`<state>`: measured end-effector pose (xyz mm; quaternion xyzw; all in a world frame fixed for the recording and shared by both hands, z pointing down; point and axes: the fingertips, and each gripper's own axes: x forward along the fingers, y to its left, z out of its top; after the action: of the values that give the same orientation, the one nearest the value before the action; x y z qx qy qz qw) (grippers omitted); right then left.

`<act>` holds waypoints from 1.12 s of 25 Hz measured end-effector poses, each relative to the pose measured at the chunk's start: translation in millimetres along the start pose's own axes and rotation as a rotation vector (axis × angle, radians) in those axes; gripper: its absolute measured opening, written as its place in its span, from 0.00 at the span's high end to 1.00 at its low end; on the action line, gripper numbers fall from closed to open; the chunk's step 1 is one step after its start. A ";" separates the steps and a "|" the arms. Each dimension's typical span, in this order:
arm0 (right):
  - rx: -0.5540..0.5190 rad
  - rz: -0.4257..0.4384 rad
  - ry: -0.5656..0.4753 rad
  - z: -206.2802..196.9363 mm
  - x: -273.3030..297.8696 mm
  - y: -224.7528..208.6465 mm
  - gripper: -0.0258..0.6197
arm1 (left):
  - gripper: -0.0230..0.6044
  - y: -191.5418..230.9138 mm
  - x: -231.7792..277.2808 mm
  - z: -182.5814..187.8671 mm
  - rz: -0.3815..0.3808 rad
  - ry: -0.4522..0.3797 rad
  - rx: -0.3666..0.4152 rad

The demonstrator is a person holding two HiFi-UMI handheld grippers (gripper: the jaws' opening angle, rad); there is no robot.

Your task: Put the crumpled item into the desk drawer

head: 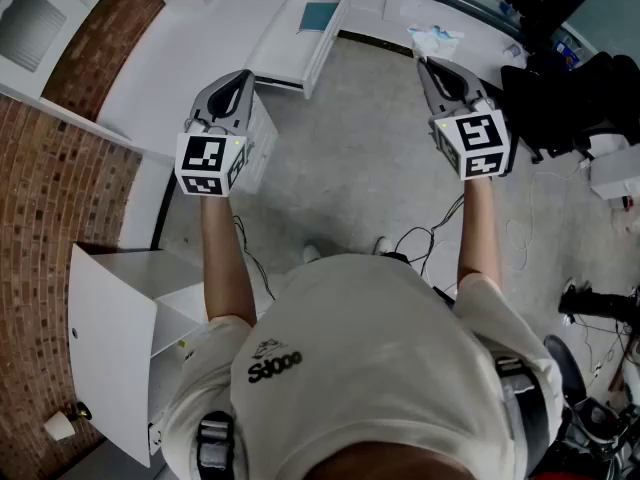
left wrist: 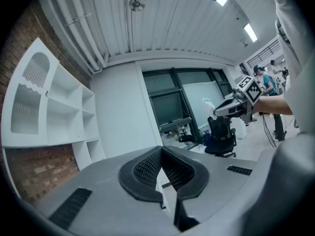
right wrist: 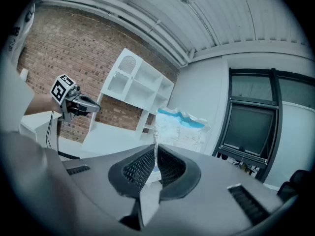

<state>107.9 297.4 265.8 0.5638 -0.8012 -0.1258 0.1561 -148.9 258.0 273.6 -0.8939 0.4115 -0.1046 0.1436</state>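
Note:
The crumpled item (head: 437,40) is a white wrapper with light blue print. My right gripper (head: 428,65) is shut on its lower edge, so the crumpled item (right wrist: 179,128) stands up beyond the right gripper (right wrist: 155,149). The white desk drawer (head: 300,30) is pulled open ahead, between the two grippers, with a teal thing (head: 320,15) inside. My left gripper (head: 238,80) is held out at the same height, just left of the drawer. In its own view the left gripper (left wrist: 161,149) is shut with nothing in it. That view also shows the right gripper (left wrist: 232,105) and the crumpled item (left wrist: 208,103).
A white desk top (head: 185,63) runs along the brick wall (head: 50,198). A white cabinet (head: 115,338) with an open door stands at the lower left. Cables (head: 425,236) lie on the grey floor near my feet. Black chairs (head: 560,93) crowd the right.

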 end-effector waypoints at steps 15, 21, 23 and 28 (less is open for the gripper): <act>0.045 0.091 -0.067 -44.7 -29.0 -86.8 0.93 | 0.95 -88.3 52.8 29.3 0.053 0.033 -0.014; 0.040 0.124 -0.077 -69.9 -41.1 -129.8 0.93 | 0.95 -122.8 77.7 41.8 0.108 0.060 -0.009; 0.037 0.134 -0.075 -79.4 -45.3 -141.8 0.93 | 0.95 -134.4 85.8 44.7 0.117 0.069 -0.011; 0.049 0.154 -0.076 -90.8 -45.3 -161.1 0.93 | 0.95 -145.2 105.0 49.8 0.118 0.097 0.002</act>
<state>297.0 284.1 283.6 0.4988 -0.8505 -0.1150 0.1212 35.9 276.1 283.9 -0.8618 0.4700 -0.1393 0.1304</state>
